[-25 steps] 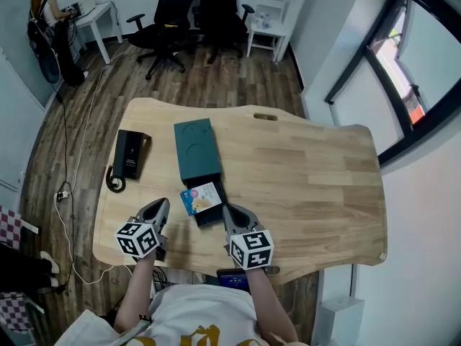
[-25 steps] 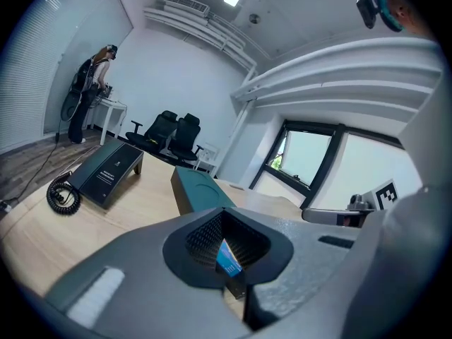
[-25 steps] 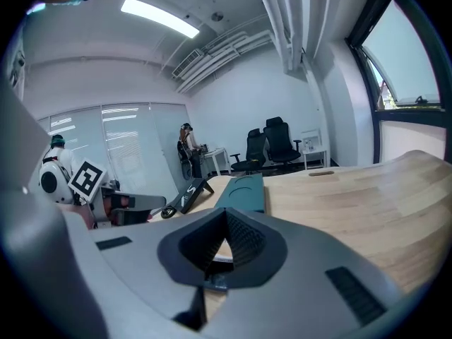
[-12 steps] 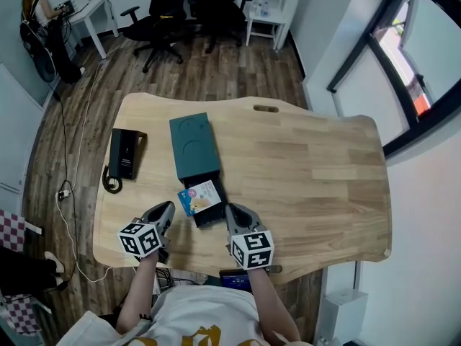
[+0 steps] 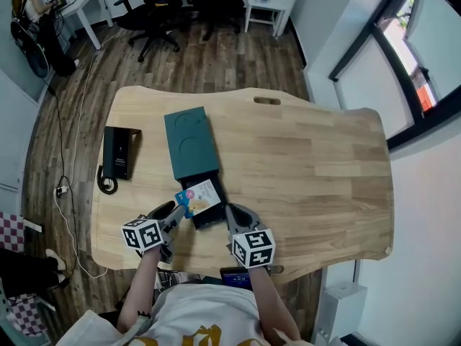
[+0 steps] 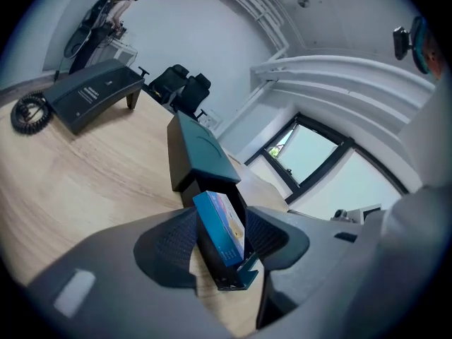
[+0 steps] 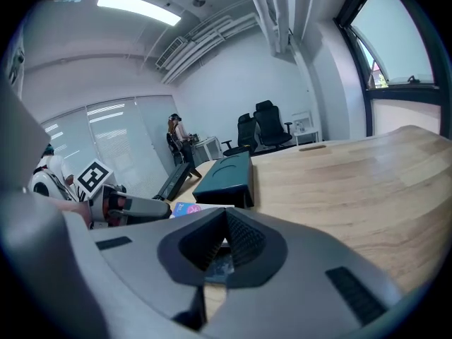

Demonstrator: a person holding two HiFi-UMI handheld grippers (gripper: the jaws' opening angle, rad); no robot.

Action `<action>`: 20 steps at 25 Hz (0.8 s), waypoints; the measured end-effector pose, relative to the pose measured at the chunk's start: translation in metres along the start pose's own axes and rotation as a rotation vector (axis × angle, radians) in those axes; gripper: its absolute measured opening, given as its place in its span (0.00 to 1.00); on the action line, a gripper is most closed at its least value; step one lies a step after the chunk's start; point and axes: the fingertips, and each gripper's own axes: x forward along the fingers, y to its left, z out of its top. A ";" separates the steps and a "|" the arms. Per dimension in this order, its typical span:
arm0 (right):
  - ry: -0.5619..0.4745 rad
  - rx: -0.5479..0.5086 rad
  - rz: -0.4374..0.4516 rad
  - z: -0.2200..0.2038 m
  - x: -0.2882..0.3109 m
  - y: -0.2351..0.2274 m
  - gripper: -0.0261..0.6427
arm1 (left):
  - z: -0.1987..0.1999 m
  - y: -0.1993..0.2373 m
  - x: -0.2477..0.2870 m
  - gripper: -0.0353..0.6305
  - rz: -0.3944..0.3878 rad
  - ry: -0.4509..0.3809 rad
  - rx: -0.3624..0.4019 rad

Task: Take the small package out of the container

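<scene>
At the near edge of the worktop [image 5: 302, 171], a dark green box [image 5: 189, 143] lies with its drawer [image 5: 212, 218] pulled out toward the person. The small, brightly printed package [image 5: 201, 195] sits in that drawer, tilted, with one edge raised above the drawer's rim.

The left hand-held gripper [image 5: 173, 213] is at the drawer's left side. Its jaws have just been opening and now stand wide apart. Its own view shows the package between them, but neither pad presses on it. The right hand-held gripper [image 5: 232, 212] is just beside the drawer's near right corner with its jaws together and nothing held. Whether it touches the drawer cannot be told.

The step in hand looks like the approach to the grasp: the container is already open and the package is framed but not yet held. The next move probably calls for easing the left jaws a little further round the raised edge of the package. They should then close on its two flat faces and lift it clear of the drawer walls. The right hand-held gripper seems well placed to steady the drawer so that it does not slide.
</scene>
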 end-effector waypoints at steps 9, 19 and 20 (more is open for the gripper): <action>0.021 0.042 -0.001 0.000 0.020 -0.013 0.04 | -0.013 0.007 0.027 0.38 -0.038 0.081 -0.107; 0.050 0.063 -0.005 -0.007 0.027 -0.022 0.04 | -0.012 0.008 0.040 0.32 -0.105 0.084 -0.247; 0.051 0.063 -0.005 -0.007 0.028 -0.023 0.04 | -0.012 0.008 0.041 0.29 -0.111 0.083 -0.261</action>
